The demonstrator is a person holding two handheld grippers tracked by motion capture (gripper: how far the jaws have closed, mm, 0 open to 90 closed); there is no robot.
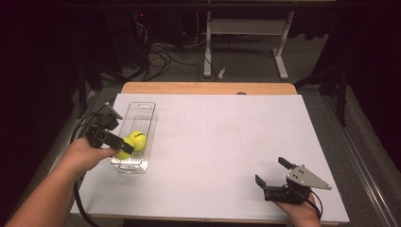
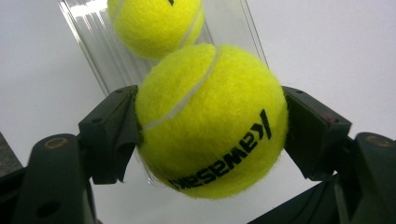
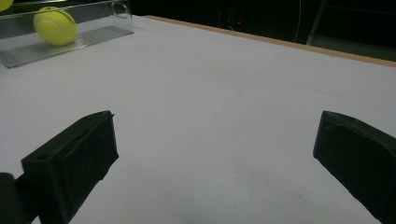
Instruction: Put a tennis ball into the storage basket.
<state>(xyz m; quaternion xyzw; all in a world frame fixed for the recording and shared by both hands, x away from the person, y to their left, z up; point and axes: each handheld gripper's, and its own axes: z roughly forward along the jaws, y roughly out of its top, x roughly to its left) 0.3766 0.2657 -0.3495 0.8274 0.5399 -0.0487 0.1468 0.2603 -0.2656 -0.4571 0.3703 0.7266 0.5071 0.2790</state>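
Observation:
A yellow tennis ball (image 2: pixel 210 121) with black lettering sits between the jaws of my left gripper (image 1: pixel 124 146), which is shut on it just above the near end of a clear plastic tray (image 1: pixel 142 113). That held ball (image 1: pixel 125 148) hangs over the tray's front part. A second tennis ball (image 1: pixel 137 138) lies in the tray just beyond it, also seen as ball (image 2: pixel 154 23) and ball (image 3: pixel 55 25). My right gripper (image 1: pixel 270 172) rests at the table's front right, jaws wide open with nothing between them over bare white surface.
The white table sheet (image 1: pixel 222 142) stretches between the tray and the right gripper. A wooden table edge (image 1: pixel 208 88) runs along the far side. Cables and a desk frame (image 1: pixel 246 33) stand on the floor behind.

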